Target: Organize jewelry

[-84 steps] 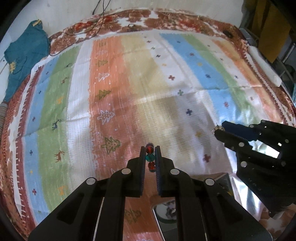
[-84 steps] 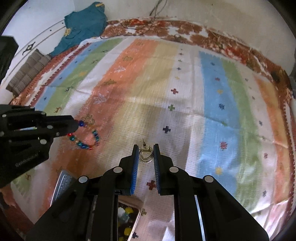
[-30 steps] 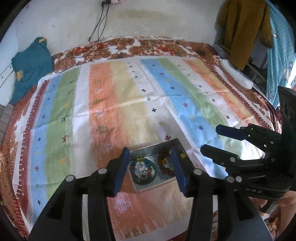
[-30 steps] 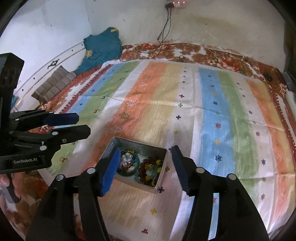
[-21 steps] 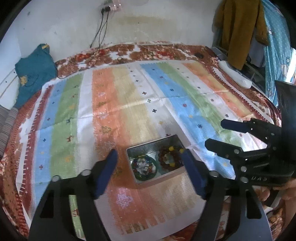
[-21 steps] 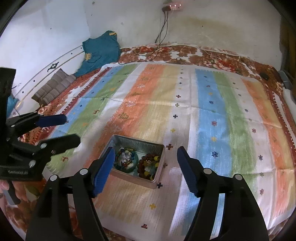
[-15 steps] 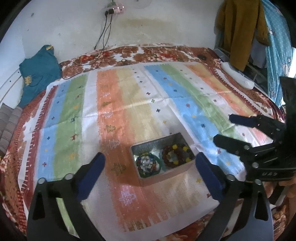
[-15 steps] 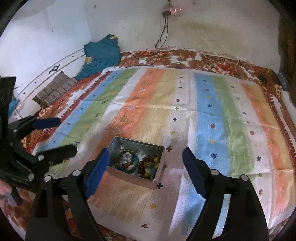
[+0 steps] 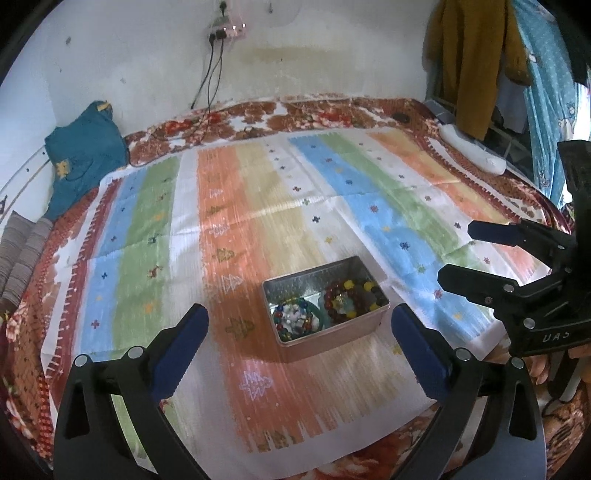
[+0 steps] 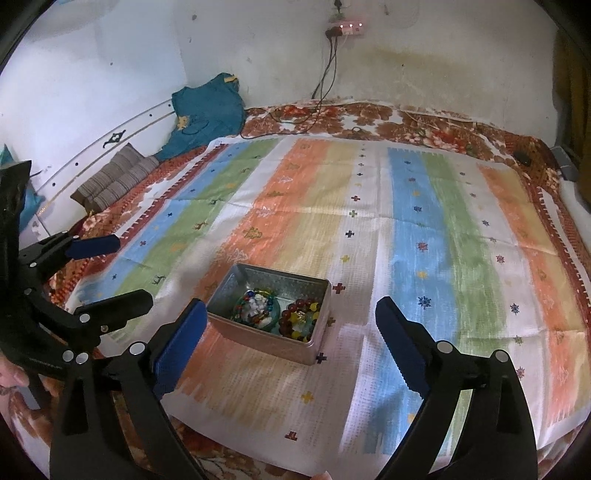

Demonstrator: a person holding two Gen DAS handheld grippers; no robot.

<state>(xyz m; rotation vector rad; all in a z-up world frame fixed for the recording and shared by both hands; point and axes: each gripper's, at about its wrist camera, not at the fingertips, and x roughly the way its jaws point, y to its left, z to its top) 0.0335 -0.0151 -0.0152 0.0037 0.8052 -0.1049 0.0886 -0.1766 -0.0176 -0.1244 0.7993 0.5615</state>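
Closest in, the left gripper (image 9: 299,325) has its jaws spread wide with nothing between them, and the right gripper (image 10: 291,321) is nearly as wide, its jaws opening a bit more and also empty. Just past both sets of fingertips sits the tin (image 9: 325,304), a small metal box on the striped cloth (image 9: 258,206), around 12 o'clock from the left gripper and closer to 11 from the right one. Inside are two bead bracelets: a mixed-colour one (image 9: 293,318) with white bits and a dark red one (image 9: 349,301) with yellow beads. My guess is that they handle light and floppy, a string of hard round beads that sags and rolls, so pinching across the strand on one side of the loop beats trying to grab a single slick bead. The tin looks stiff and thin-walled, light enough to skid on cloth, so take it across a short wall if it needs moving. The left view shows the yellow garment (image 9: 472,62) and blue curtain (image 9: 546,92) up at 1 to 2 o'clock, which the right view mostly cuts off. The right view shows the folded striped cushion (image 10: 114,177) at 10 o'clock much better, plus the tin's near outer wall. Both catch the teal cloth (image 10: 207,114) and the power strip (image 10: 349,27) on the far wall.
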